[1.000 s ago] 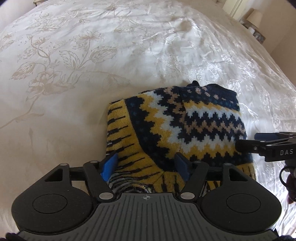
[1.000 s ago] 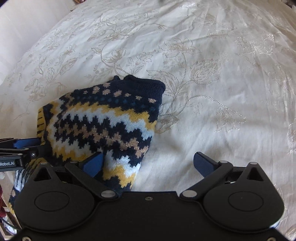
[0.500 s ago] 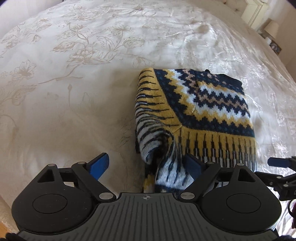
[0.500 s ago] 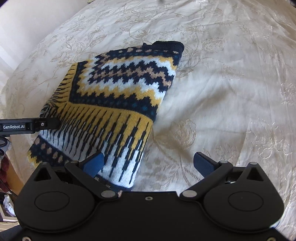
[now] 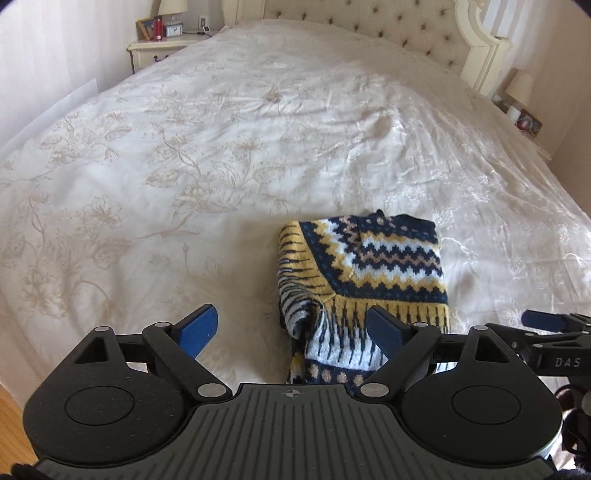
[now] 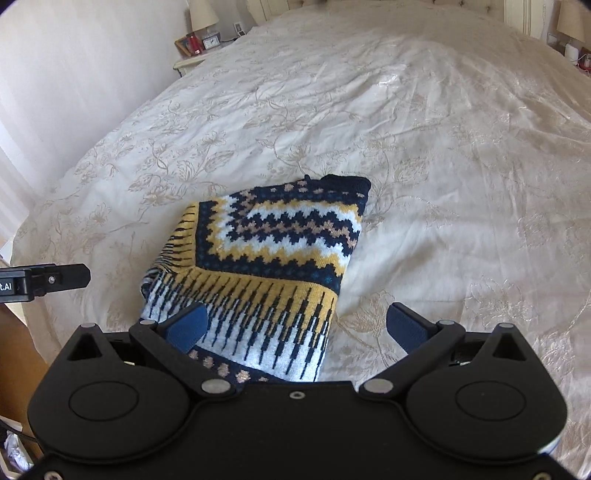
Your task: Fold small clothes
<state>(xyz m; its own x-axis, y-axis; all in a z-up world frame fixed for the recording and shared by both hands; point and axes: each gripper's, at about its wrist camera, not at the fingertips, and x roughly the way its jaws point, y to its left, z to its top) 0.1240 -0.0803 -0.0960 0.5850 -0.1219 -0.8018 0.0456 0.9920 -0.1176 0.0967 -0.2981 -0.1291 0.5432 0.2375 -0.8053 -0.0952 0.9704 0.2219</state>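
A small knitted sweater (image 5: 369, 269), navy, yellow and white zigzag, lies folded in a compact bundle near the front edge of the bed; it also shows in the right wrist view (image 6: 266, 266). My left gripper (image 5: 295, 328) is open and empty, raised just behind the sweater's near left corner. My right gripper (image 6: 295, 325) is open and empty, raised behind the sweater's near right corner. Neither touches the sweater. The right gripper's fingertip (image 5: 543, 321) shows at the right of the left wrist view, and the left gripper's finger (image 6: 62, 277) at the left of the right wrist view.
The bed has a cream floral bedspread (image 5: 221, 166) and a tufted headboard (image 5: 369, 26). A nightstand (image 5: 155, 51) with a lamp and small items stands far left, another (image 5: 524, 118) far right. Wooden floor (image 5: 11, 417) shows past the bed's near left edge.
Both grippers have let go of the sweater and pulled back and up from it. The left gripper's jaws have opened wide. The sweater stays folded on the bed.
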